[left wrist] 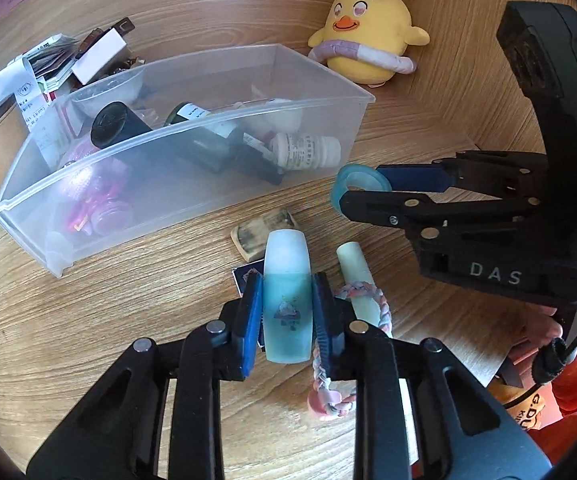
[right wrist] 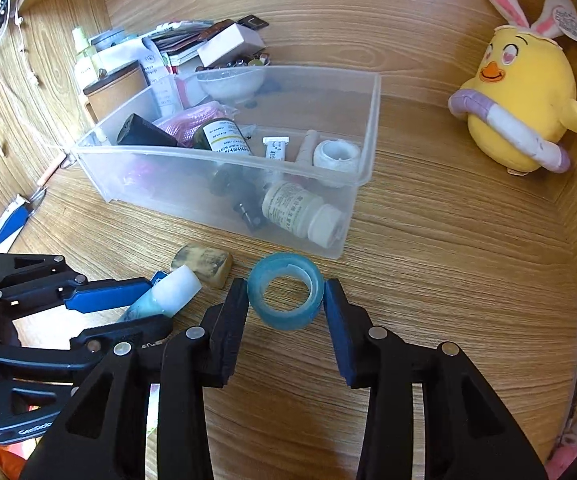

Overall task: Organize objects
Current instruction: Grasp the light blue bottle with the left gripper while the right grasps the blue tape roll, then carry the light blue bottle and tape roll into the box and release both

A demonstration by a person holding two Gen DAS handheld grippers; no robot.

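Note:
My left gripper (left wrist: 287,308) is shut on a small blue bottle with a white cap (left wrist: 287,296); the bottle also shows in the right wrist view (right wrist: 164,296). My right gripper (right wrist: 285,300) is shut on a blue tape roll (right wrist: 285,296), which also shows in the left wrist view (left wrist: 358,184). Both are just above the wooden desk. A clear plastic bin (left wrist: 192,184) (right wrist: 352,184) holding bottles and small items stands just beyond them.
On the desk lie a worn beige block (left wrist: 262,236) (right wrist: 202,264), a pale green tube (left wrist: 358,280) and a braided pastel cord (left wrist: 380,304). A yellow chick plush (left wrist: 368,36) (right wrist: 524,108) sits at the back right. Boxes and papers (right wrist: 208,44) are piled behind the bin.

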